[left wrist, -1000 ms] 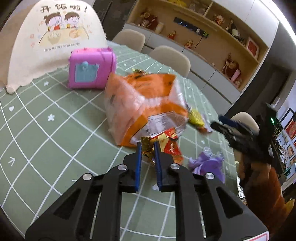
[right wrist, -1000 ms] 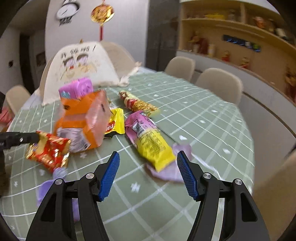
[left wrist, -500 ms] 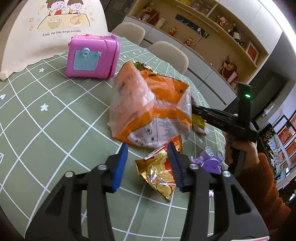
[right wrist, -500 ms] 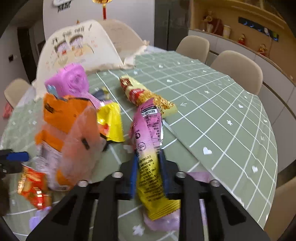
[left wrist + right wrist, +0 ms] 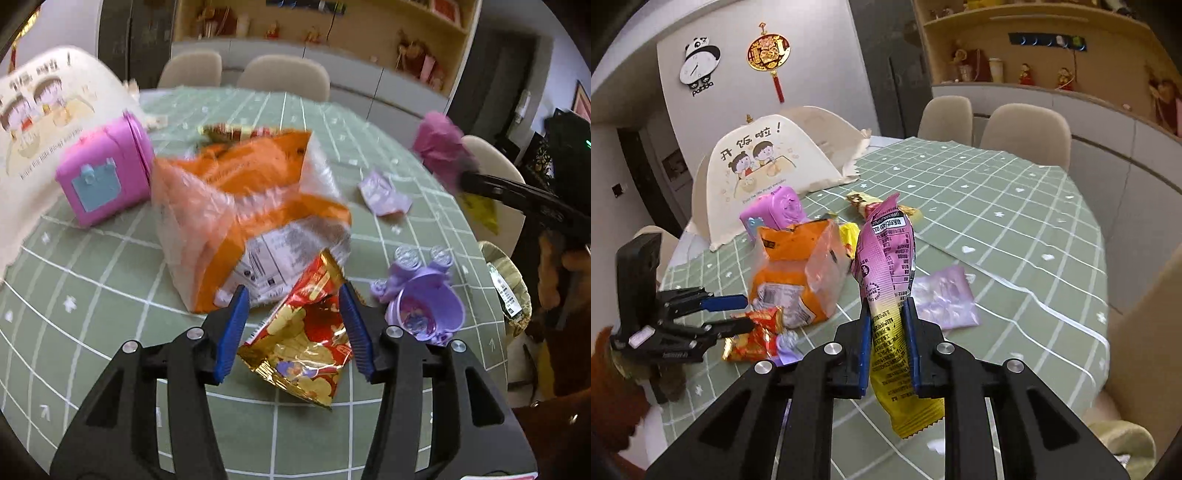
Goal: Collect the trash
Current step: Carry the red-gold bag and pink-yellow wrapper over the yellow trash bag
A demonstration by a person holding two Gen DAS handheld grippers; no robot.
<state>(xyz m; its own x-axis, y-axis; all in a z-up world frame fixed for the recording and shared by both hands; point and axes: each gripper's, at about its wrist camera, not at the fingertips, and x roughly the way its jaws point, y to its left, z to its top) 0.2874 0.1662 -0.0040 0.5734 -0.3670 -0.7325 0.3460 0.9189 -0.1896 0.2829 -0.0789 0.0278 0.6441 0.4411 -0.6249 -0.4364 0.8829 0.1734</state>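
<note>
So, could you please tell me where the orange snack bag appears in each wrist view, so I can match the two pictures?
Left wrist view: the orange snack bag fills the centre, just beyond the blue fingertips, right of the pink toy case.
Right wrist view: it stands left of centre, in front of the pink toy case.
Shared landmark: the pink toy case, directly beside the bag in both views.

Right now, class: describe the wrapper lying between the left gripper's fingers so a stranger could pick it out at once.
On the green checked tablecloth, find the big orange bag. Just in front of it, between the opening jaws of the left gripper, lies a crinkled red-and-gold foil wrapper. Its shiny foil sets it apart from the lilac toy cup beside it.
</note>
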